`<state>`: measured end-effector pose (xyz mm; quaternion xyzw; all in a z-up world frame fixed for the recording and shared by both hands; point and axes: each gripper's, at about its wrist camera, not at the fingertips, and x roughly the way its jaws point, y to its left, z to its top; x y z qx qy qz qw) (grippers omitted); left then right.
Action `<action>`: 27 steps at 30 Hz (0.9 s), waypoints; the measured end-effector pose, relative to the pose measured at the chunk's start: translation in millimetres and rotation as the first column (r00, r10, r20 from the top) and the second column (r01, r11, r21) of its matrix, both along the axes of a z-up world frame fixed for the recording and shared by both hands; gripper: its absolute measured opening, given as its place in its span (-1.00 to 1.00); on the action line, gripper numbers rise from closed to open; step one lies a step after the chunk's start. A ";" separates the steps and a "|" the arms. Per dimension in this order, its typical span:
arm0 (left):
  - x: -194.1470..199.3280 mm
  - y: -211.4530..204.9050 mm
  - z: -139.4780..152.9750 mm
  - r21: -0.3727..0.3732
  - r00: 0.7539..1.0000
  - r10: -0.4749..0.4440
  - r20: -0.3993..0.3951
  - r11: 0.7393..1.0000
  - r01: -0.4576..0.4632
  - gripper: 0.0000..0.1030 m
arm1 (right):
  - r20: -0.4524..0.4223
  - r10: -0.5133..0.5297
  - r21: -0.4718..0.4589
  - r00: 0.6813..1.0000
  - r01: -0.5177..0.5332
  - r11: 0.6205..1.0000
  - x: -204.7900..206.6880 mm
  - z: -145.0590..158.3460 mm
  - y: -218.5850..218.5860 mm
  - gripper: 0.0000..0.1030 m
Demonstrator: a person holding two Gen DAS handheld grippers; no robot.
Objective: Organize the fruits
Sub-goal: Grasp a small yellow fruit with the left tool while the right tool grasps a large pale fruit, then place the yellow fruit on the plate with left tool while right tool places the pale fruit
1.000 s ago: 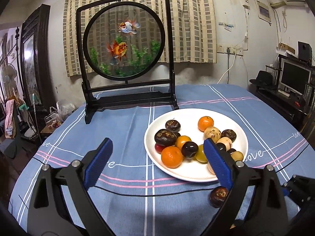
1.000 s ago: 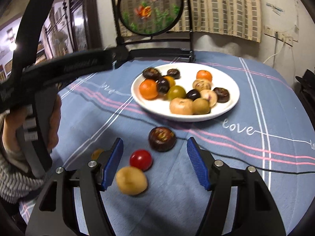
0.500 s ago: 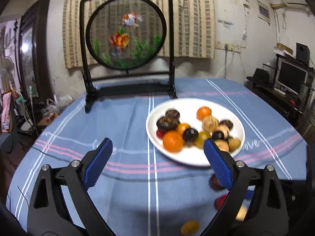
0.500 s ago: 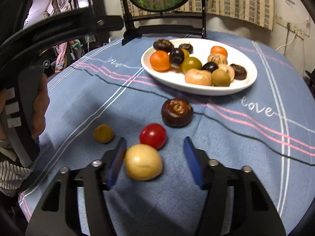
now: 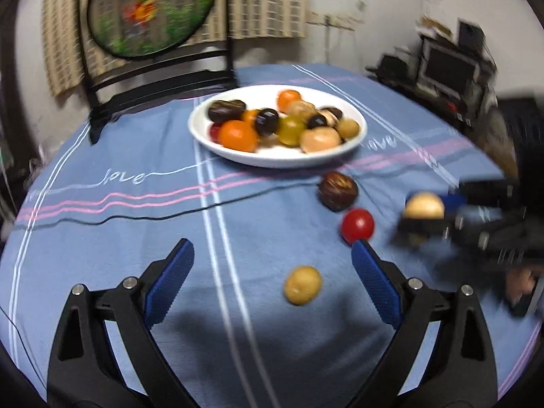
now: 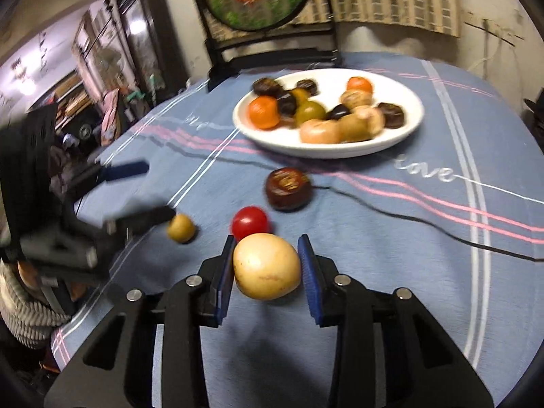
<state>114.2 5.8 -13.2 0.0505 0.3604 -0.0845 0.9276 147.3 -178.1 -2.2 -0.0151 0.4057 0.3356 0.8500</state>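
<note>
Over the blue cloth my left gripper (image 5: 272,255) stands open, and a small yellow fruit (image 5: 302,285) lies between its fingers, untouched. To the right, my right gripper (image 5: 425,219) has its jaws closing on a pale yellow fruit (image 5: 424,205). In the right wrist view both pads of the right gripper (image 6: 267,265) press on that pale fruit (image 6: 267,267). A red tomato (image 6: 250,221) and a dark brown fruit (image 6: 288,188) lie just beyond it. The small yellow fruit (image 6: 182,227) sits by the blurred left gripper (image 6: 146,192). Behind them, a white plate (image 5: 278,161) holds several fruits.
A round fish screen on a black stand (image 5: 153,10) rises behind the plate (image 6: 326,151). A thin black cable (image 5: 136,217) runs across the cloth in front of the plate. A monitor and desk clutter (image 5: 445,68) stand beyond the table's right edge.
My left gripper has sunk and tipped down toward the loose fruits. My right gripper has narrowed from wide open onto the pale yellow fruit.
</note>
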 end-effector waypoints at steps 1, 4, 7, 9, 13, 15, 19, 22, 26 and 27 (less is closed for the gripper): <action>0.5 -5.4 -3.4 0.022 1.000 -0.014 -0.008 1.000 0.014 0.86 | -0.003 -0.011 0.008 1.000 0.011 1.000 0.9 0.9 -4.7 -0.29; 3.2 -9.2 -10.8 0.019 0.998 -0.049 -0.047 0.999 0.050 0.71 | -0.009 -0.024 0.020 1.000 0.024 1.000 1.8 2.2 -10.7 -0.29; 7.2 -10.8 -17.5 0.008 0.994 -0.066 -0.090 0.998 0.067 0.06 | -0.006 -0.019 0.027 1.000 0.019 0.999 1.7 4.0 -9.9 -0.29; 11.5 -10.4 -23.6 0.001 0.990 -0.067 -0.122 0.998 0.067 -0.23 | -0.007 -0.019 0.031 1.000 0.019 0.999 1.4 4.4 -10.0 -0.29; 12.3 -12.1 -27.2 -0.015 0.985 -0.083 -0.149 0.997 0.082 -0.50 | -0.014 -0.027 0.035 1.000 0.027 0.999 2.2 3.9 -12.3 -0.29; 10.0 -16.2 -26.8 0.006 0.986 -0.086 -0.142 0.996 0.088 -0.50 | -0.013 -0.034 0.037 0.999 0.034 0.999 2.3 4.0 -13.8 -0.29; 10.9 -10.1 -9.9 -0.026 0.993 -0.060 -0.097 0.998 0.058 -0.50 | -0.004 -0.058 0.054 0.998 0.058 0.997 4.9 6.9 -18.5 -0.29; 30.0 -6.6 18.1 -0.029 0.998 -0.041 -0.040 0.999 0.040 -0.51 | 0.016 -0.092 0.071 0.996 0.090 0.993 14.0 16.7 -22.9 -0.29; 80.9 -7.6 52.2 -0.035 1.000 -0.005 0.022 0.999 0.006 -0.51 | 0.067 -0.134 0.068 0.989 0.129 0.989 42.7 38.0 -18.8 -0.29; 91.6 -8.3 55.6 -0.035 1.000 0.005 0.029 0.999 -0.004 -0.51 | 0.077 -0.141 0.067 0.987 0.136 0.988 51.4 42.0 -16.3 -0.29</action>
